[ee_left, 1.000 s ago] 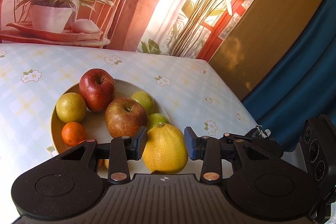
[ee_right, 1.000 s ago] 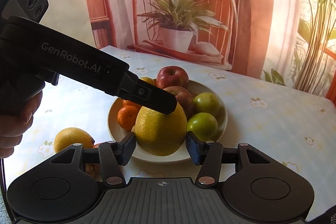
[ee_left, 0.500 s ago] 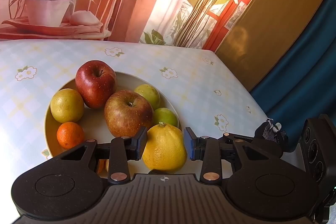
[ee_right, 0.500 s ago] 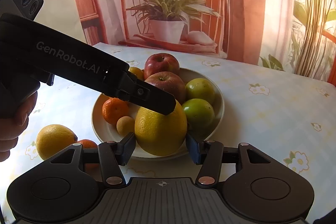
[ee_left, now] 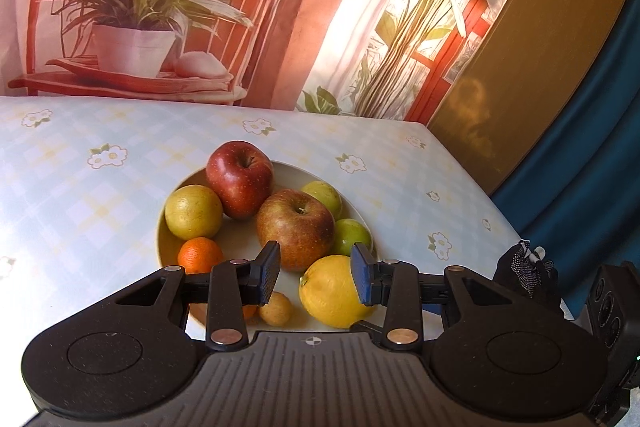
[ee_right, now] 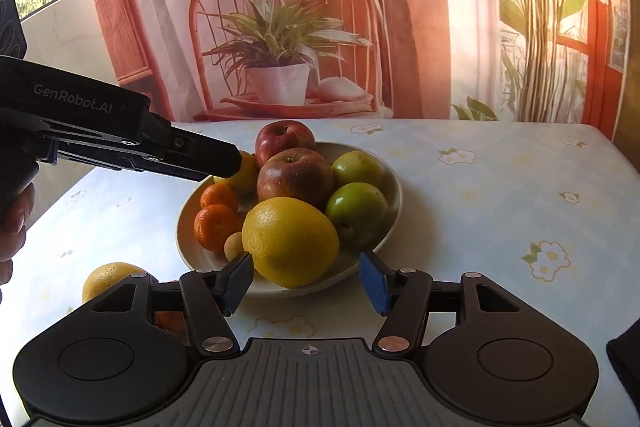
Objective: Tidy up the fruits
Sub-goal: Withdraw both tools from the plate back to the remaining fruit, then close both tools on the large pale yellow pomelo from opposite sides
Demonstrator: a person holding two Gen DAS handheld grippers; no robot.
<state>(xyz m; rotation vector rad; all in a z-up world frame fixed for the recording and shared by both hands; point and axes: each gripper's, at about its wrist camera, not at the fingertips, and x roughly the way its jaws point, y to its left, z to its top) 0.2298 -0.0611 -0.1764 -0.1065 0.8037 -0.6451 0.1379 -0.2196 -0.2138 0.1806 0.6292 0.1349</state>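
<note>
In the right wrist view a hand (ee_right: 12, 227) is cut off at the frame's left edge. Left of the bowl (ee_right: 394, 187), a second lemon (ee_right: 108, 277) on the flowered tablecloth (ee_right: 500, 207) is half hidden by the right gripper's frame. An orange patch (ee_right: 168, 321) beside it is too covered to name.

The left gripper (ee_right: 228, 161) reaches in over the bowl's left rim. Its tip screens part of a yellow fruit (ee_right: 244, 171). Inside the bowl, two mandarins (ee_right: 216, 227) and a small tan fruit (ee_right: 234, 245) lie at the left. Two apples (ee_right: 296, 177) sit at the middle and back, the rear one partly masked. Two green fruits (ee_right: 356, 215) sit at the right. The big lemon (ee_right: 290, 241) rests on the bowl's near edge.

In the left wrist view the left gripper (ee_left: 315, 275) has its jaws set narrow and gripping nothing. Its right finger overlaps the big lemon (ee_left: 332, 291), which lies beyond it in the bowl (ee_left: 168, 227). A dotted glove (ee_left: 524, 269) shows right of the bowl, mostly hidden.

The right gripper (ee_right: 306, 283) has its jaws opening. The big lemon's near end sits between the pads (ee_right: 374, 287), and neither presses it.
</note>
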